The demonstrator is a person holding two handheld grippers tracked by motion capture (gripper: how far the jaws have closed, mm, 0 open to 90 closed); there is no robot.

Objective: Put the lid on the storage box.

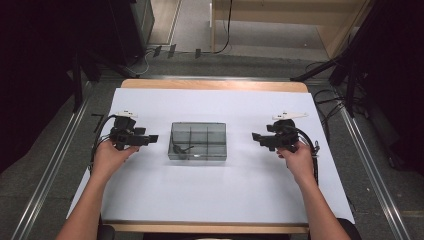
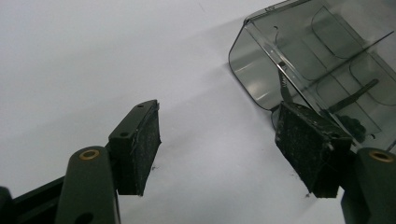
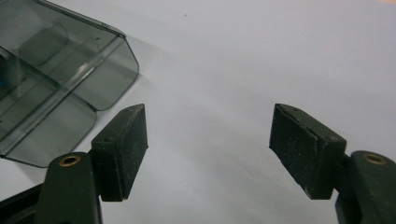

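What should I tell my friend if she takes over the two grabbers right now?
Left gripper: open, holding nothing, just left of the smoky clear compartment box.
Right gripper: open, holding nothing, to the right of the box, a bit farther off.
The box sits mid-table on the white sheet, lid shut as far as I can tell. A small dark object lies in its front-left compartment; what it is cannot be made out.
Done: nothing visible yet; neither gripper touches the box.
Left: probably close in on the box and handle it.
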